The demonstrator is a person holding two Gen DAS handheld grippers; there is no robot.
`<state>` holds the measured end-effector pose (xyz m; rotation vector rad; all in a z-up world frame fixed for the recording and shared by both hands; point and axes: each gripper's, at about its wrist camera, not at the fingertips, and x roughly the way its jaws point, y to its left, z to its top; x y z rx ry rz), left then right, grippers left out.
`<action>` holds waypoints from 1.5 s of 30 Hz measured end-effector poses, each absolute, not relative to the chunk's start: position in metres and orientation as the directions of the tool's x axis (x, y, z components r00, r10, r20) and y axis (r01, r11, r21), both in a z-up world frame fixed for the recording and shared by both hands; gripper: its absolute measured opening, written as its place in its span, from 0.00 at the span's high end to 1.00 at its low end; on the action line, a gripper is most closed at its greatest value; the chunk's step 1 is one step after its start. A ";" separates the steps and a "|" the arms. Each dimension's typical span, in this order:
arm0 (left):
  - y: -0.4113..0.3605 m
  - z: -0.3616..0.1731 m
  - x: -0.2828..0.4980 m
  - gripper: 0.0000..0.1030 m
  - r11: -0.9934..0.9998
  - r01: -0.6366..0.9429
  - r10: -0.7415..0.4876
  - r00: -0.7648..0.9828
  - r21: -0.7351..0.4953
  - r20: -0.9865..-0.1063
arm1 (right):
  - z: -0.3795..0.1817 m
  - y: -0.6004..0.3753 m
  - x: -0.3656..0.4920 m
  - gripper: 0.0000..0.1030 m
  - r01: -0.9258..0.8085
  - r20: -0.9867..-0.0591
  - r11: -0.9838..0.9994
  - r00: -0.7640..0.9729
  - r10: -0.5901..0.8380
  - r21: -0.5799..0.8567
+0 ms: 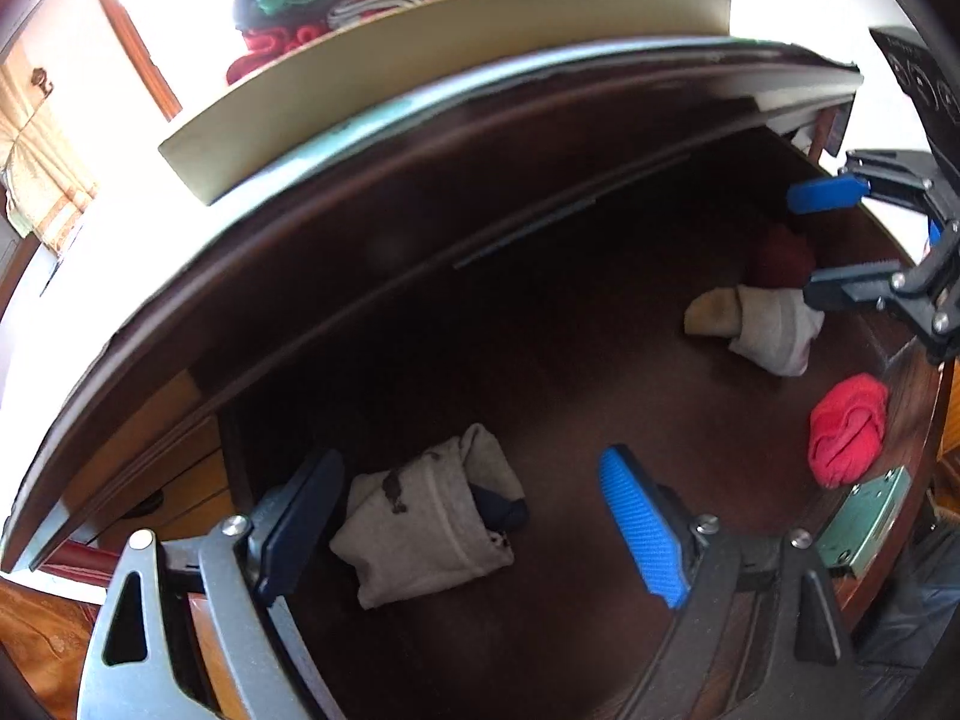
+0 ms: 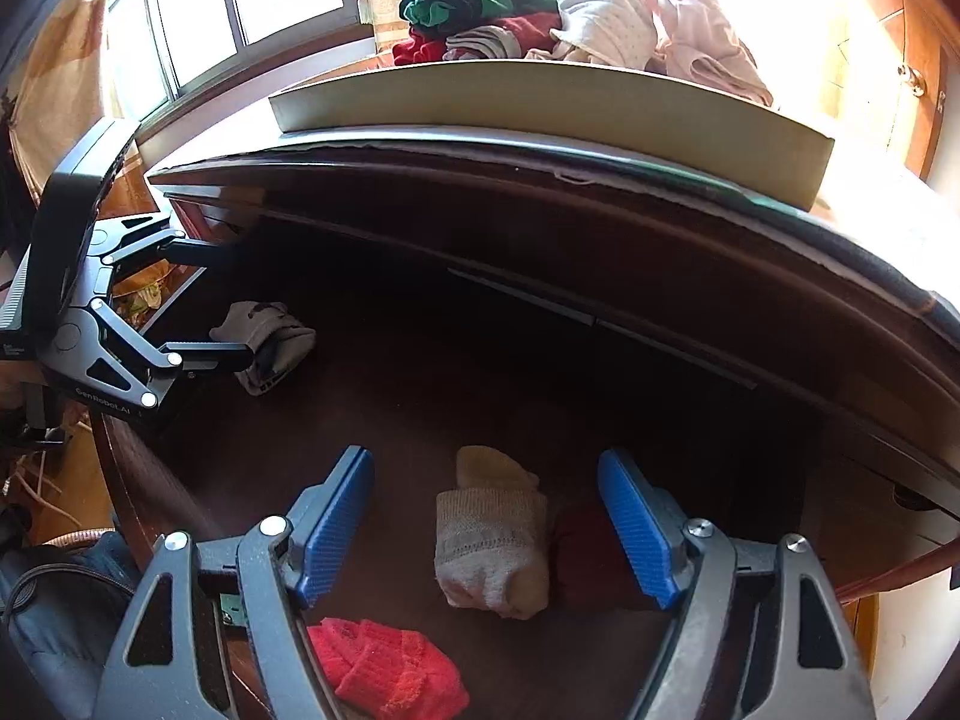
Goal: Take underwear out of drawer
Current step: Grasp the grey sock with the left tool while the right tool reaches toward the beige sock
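Note:
The open dark wooden drawer holds several rolled garments. A grey folded garment lies between the fingers of my left gripper, which stands open just above it. My right gripper is open over a beige-white roll, with a dark red roll beside its right finger. A bright red garment lies nearer the drawer front. In the left wrist view the right gripper hovers by the beige-white roll. In the right wrist view the left gripper is at the grey garment.
On the cabinet top above the drawer stands a flat pale box piled with clothes. The top's dark edge overhangs the back of the drawer. A metal lock plate sits on the drawer front. A window and curtain are behind.

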<state>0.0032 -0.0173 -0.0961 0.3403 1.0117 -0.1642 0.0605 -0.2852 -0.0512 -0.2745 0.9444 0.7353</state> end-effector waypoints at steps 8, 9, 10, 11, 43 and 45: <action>-0.025 -0.113 0.012 0.14 0.891 0.373 0.068 0.455 0.259 -0.888 | -0.060 -0.282 0.066 0.23 -0.676 -0.847 0.725 0.306 0.434 0.128; -0.025 -0.115 0.013 0.14 0.886 0.385 0.066 0.444 0.257 -0.894 | -0.061 -0.281 0.067 0.23 -0.679 -0.853 0.723 0.299 0.428 0.124; -0.026 -0.117 0.015 0.14 0.882 0.397 0.064 0.428 0.252 -0.901 | -0.062 -0.279 0.067 0.23 -0.682 -0.859 0.721 0.292 0.422 0.122; -0.026 -0.119 0.017 0.14 0.878 0.409 0.065 0.416 0.250 -0.907 | -0.064 -0.277 0.068 0.23 -0.685 -0.864 0.718 0.282 0.416 0.122; -0.034 -0.163 0.054 0.68 0.785 0.551 0.141 0.288 0.284 -0.947 | -0.085 -0.265 0.075 0.24 -0.697 -0.927 0.705 0.168 0.335 0.129; -0.035 -0.157 0.053 0.74 0.799 0.541 0.112 0.298 0.264 -0.948 | -0.087 -0.265 0.078 0.23 -0.692 -0.928 0.710 0.161 0.335 0.136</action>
